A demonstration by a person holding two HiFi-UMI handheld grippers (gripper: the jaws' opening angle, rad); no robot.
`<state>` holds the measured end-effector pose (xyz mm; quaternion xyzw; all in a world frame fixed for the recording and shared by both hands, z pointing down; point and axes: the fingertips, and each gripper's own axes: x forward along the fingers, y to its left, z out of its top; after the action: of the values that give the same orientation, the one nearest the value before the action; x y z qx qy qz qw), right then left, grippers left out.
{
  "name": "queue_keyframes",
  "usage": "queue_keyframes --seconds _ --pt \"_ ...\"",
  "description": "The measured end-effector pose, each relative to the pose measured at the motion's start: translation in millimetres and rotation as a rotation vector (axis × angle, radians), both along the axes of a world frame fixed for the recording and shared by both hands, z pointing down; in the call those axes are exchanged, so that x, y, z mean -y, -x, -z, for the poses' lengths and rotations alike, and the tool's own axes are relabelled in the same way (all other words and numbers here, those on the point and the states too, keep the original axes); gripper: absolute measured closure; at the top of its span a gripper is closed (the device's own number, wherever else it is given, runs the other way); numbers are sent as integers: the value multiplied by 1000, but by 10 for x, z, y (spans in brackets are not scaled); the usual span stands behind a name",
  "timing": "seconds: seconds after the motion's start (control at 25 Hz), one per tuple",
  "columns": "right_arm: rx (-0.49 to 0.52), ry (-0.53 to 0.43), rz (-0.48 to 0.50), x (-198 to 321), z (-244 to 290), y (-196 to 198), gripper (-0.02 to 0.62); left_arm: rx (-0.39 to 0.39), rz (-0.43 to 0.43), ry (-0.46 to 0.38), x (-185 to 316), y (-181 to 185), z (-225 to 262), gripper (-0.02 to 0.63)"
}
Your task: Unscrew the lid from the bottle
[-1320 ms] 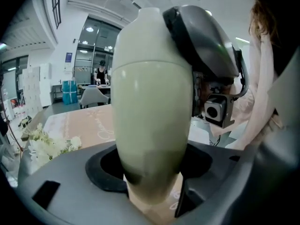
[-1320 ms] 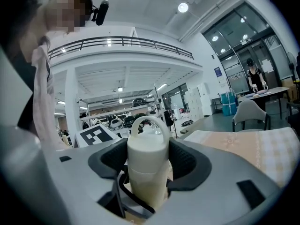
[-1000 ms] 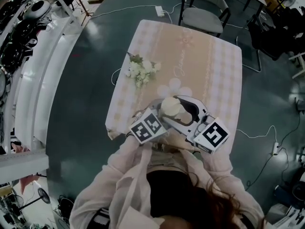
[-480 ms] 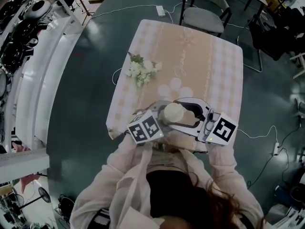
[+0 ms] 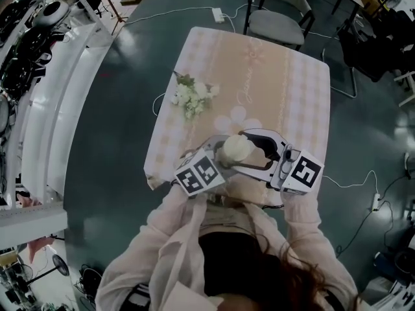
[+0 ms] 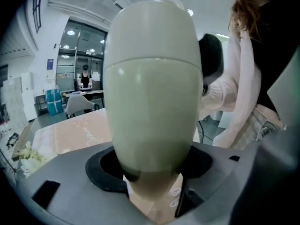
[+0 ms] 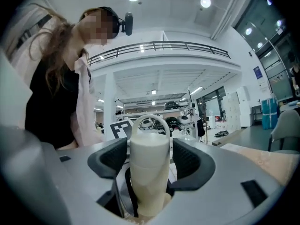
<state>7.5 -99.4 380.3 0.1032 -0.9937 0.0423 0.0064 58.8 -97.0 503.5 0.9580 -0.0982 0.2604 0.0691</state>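
Note:
A pale cream bottle (image 5: 235, 148) is held upright over the near edge of the table. My left gripper (image 5: 220, 161) comes in from the lower left and is shut on the bottle's body (image 6: 152, 93), with the black pads against both its sides. My right gripper (image 5: 249, 149) reaches in level from the right. Its pads close on the white lid (image 7: 149, 149), which carries a loop handle (image 7: 150, 121). Below the lid the bottle's body (image 7: 149, 191) narrows out of sight between the jaws.
The table (image 5: 285, 89) wears a beige chequered cloth, with a bunch of white flowers (image 5: 192, 97) near its left edge. A grey chair (image 5: 277, 18) stands at the far end. White shelving (image 5: 52, 109) runs along the left, and cables lie on the dark floor.
My right gripper has swung round the bottle's top, its marker cube shifting to the right and slightly up in the head view. The bottle and left gripper have stayed almost in place.

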Motion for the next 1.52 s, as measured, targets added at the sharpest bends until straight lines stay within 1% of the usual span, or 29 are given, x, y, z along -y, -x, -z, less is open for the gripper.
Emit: queue_keyframes --seconds 0.08,0.12,0.28,0.36,0.44,0.48,0.68,0.76,0.8,0.96,1.08,1.28,1.4,1.52 --pt "-6 -1 -51 31 -4 -1 259 6 74 6 101 36 -8 290" --pt "0 6 -85 48 5 -8 254 10 113 10 149 56 -19 290" --pt "44 63 -283 153 30 -93 262 22 255 21 315 122 -33 290" --pt "33 76 -387 204 13 -130 279 9 311 24 377 151 -14 290" --pt "21 80 -454 230 3 -154 298 2 342 23 412 158 11 290" --pt "19 83 -465 227 4 -151 302 6 349 22 416 158 8 290" --pt "-11 71 -456 215 22 -91 302 57 333 12 365 121 -55 290" --pt "-25 60 -460 235 28 -86 310 63 317 10 333 103 -58 290" --pt "-29 57 -456 237 26 -86 333 63 310 11 317 96 -61 290" --pt "-28 54 -408 198 17 -95 333 60 278 14 259 74 -71 290" --pt "-18 46 -350 171 34 -96 333 51 237 19 215 63 -51 290" --pt "9 18 -212 104 70 -110 333 47 163 28 124 44 -53 290" --pt "24 -3 -125 43 98 -127 333 33 108 22 60 3 4 290" --pt "40 -6 -60 6 112 -133 333 22 59 18 7 -23 43 290"
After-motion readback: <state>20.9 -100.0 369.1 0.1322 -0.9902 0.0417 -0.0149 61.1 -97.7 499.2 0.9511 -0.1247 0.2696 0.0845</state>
